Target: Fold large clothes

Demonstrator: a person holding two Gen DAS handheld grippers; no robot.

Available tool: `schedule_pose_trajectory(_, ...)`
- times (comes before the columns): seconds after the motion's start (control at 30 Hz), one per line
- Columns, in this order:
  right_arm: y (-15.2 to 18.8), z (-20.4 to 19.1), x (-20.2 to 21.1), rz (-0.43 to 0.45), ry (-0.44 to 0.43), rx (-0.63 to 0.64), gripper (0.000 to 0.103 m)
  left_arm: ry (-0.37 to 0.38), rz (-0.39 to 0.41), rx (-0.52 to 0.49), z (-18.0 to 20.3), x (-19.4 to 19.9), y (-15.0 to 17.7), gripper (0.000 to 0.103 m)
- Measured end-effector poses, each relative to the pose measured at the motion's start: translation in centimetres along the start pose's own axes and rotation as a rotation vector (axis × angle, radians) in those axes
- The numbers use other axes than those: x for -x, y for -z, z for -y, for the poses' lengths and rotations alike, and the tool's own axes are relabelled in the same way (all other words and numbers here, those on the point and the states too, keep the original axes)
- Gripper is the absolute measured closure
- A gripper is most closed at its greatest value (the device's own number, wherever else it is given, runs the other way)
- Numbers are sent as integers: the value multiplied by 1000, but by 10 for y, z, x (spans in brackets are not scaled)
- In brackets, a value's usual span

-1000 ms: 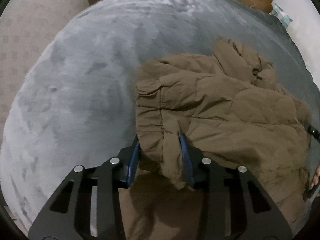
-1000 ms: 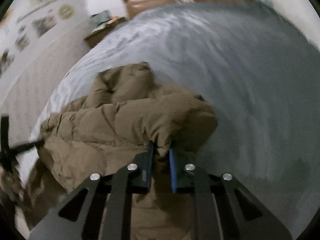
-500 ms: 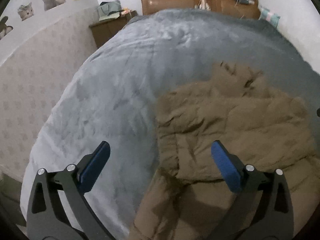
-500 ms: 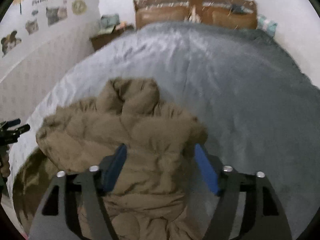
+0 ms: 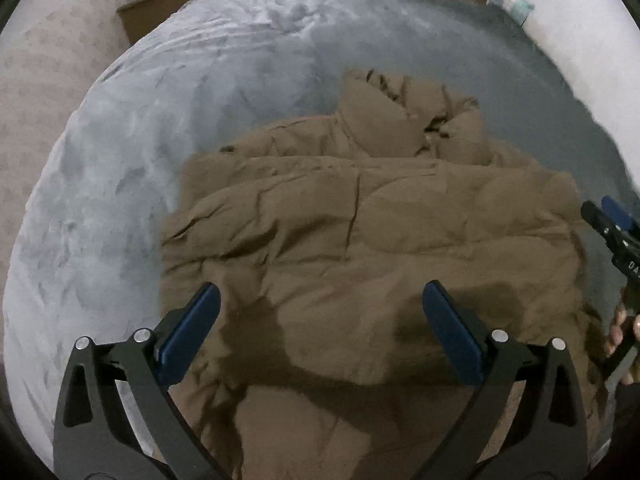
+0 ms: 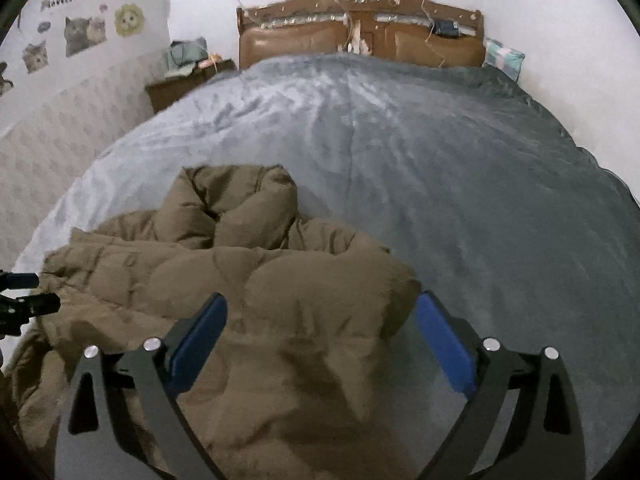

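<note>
A brown padded jacket [image 5: 360,232] lies folded over on the grey bed cover [image 5: 120,160], its hood toward the headboard. It also shows in the right wrist view [image 6: 240,280]. My left gripper [image 5: 320,328] is open and empty, above the jacket's near left part. My right gripper [image 6: 320,332] is open and empty, above the jacket's right edge. The right gripper's tip shows at the far right of the left wrist view [image 5: 612,228], and the left gripper's tip at the far left of the right wrist view [image 6: 24,300].
The grey bed cover [image 6: 460,184] stretches far to a brown headboard [image 6: 360,36]. A wooden nightstand [image 6: 180,84] stands at the back left by a wall with cat stickers [image 6: 80,34]. A pillow [image 6: 502,58] lies at the back right.
Both grippers let go of the jacket fold and opened wide. They have pulled back and up, and the folded jacket now rests on the bed.
</note>
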State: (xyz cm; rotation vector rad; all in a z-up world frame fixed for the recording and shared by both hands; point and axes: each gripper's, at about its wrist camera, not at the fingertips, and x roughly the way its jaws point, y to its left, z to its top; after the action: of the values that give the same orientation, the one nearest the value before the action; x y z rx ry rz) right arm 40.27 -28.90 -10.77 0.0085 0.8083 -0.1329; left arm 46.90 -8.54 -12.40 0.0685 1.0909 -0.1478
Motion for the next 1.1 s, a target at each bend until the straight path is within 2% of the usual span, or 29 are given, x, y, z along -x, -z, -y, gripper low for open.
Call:
schedule_pose_trajectory(0.03, -1, -3, -12, -32, -9, 13, 7, -69, -8, -14, 4, -11, -5, 3)
schedule_pose_trajectory(0.07, 0, -5, -24, -75, 0, 32, 7, -102, -24, -21, 7, -22, -9, 3)
schedule_pose_trajectory(0.13, 4, -8, -49, -162, 22, 54, 8, -133, -75, -42, 8, -44, -13, 3)
schedule_pose_trajectory(0.17, 6, -7, -57, -182, 21, 52, 8, -135, -107, -54, 8, -58, -14, 3)
schedule_pose_trajectory(0.27, 7, -1, -75, -227, -1, 29, 7, -105, -128, -45, 4, -75, -17, 3)
schedule_pose_trajectory(0.33, 9, 2, -92, -292, -17, 16, 7, -93, -152, -39, 3, -84, -21, 3)
schedule_pose_trajectory(0.47, 10, 7, -110, -366, -32, 0, 1, -95, -184, -60, 4, -101, -23, 3)
schedule_pose_trajectory(0.53, 7, 8, -106, -362, -36, -7, 1, -93, -172, -46, 4, -99, -23, 3)
schedule_pose_trajectory(0.6, 4, 8, -90, -315, -43, -13, 2, -94, -137, -33, 3, -84, -18, 3)
schedule_pose_trajectory(0.7, 4, 15, -32, -148, -94, -53, 2, -94, -31, -38, 6, -43, -4, 3)
schedule_pose_trajectory(0.77, 12, 17, -2, -99, -134, -70, 2, -72, 15, -33, 5, -20, 8, 3)
schedule_pose_trajectory(0.83, 26, 16, 21, -97, -149, -62, 2, -58, 39, -27, 1, -4, 19, 3)
schedule_pose_trajectory(0.9, 39, 12, 32, -113, -137, -36, 2, -61, 17, -9, -8, -2, 30, 3)
schedule_pose_trajectory(1.0, 53, 7, 29, -167, -104, 7, 2, -58, -22, -15, -15, -13, 44, 3)
schedule_pose_trajectory(1.1, 64, 9, 8, -248, -93, -7, 2, -72, -69, -24, -16, -34, 55, 3)
